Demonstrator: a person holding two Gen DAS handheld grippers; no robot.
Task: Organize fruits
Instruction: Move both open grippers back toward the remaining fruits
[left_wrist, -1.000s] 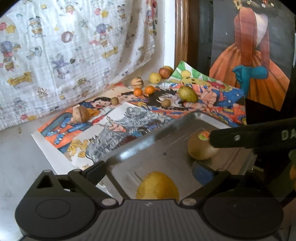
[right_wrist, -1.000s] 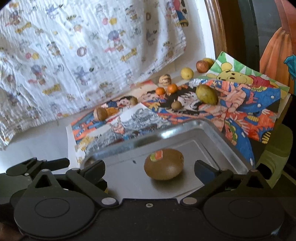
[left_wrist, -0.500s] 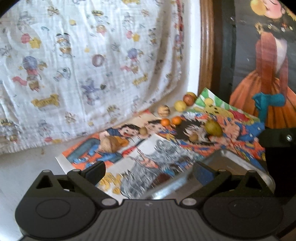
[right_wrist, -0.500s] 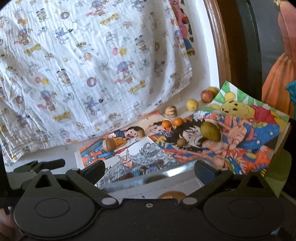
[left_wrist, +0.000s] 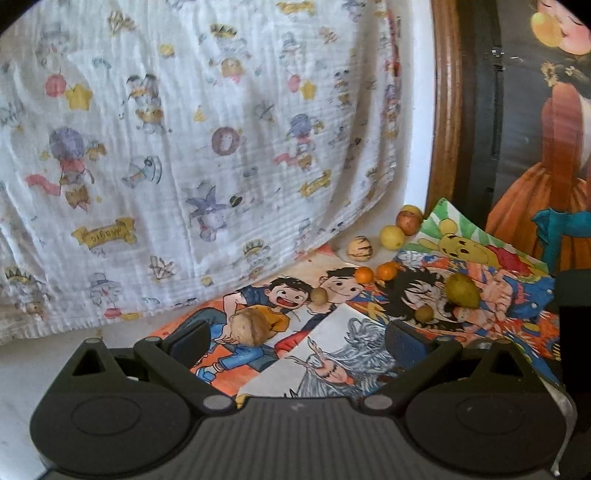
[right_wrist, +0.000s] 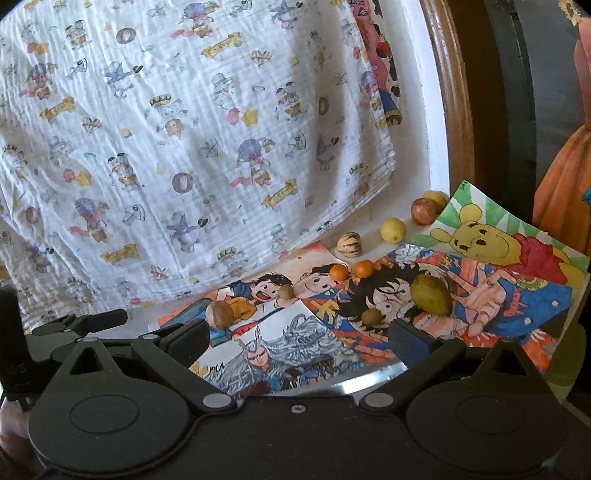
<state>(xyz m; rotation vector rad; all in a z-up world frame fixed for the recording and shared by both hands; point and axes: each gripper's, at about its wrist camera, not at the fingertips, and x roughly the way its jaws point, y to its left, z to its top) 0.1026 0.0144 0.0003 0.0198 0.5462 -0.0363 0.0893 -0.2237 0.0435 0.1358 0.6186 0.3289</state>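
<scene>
Several loose fruits lie on cartoon posters ahead of both grippers. In the left wrist view a brown round fruit (left_wrist: 249, 326) sits nearest, just beyond the left finger. Farther off are a green pear-shaped fruit (left_wrist: 461, 290), two small oranges (left_wrist: 365, 274), a striped pale fruit (left_wrist: 360, 248), a lemon (left_wrist: 392, 236) and a red apple (left_wrist: 408, 222). My left gripper (left_wrist: 297, 341) is open and empty. My right gripper (right_wrist: 299, 341) is open and empty too, above the steel tray's rim (right_wrist: 369, 384). It also faces the brown fruit (right_wrist: 219, 313) and the green fruit (right_wrist: 430, 294).
A cartoon-print white cloth (left_wrist: 221, 147) hangs across the back. A wooden frame (left_wrist: 445, 110) and a painted figure in an orange dress (left_wrist: 554, 177) stand at the right. Two small brown fruits (left_wrist: 319, 295) (left_wrist: 424, 313) lie mid-poster. The left tool's black body (right_wrist: 74, 321) shows beside my right gripper.
Both grippers have risen and tilted up from the tray. The tray's inside, with the kiwi and the yellow fruit, has dropped out of view; only a rim strip remains in the right view.
</scene>
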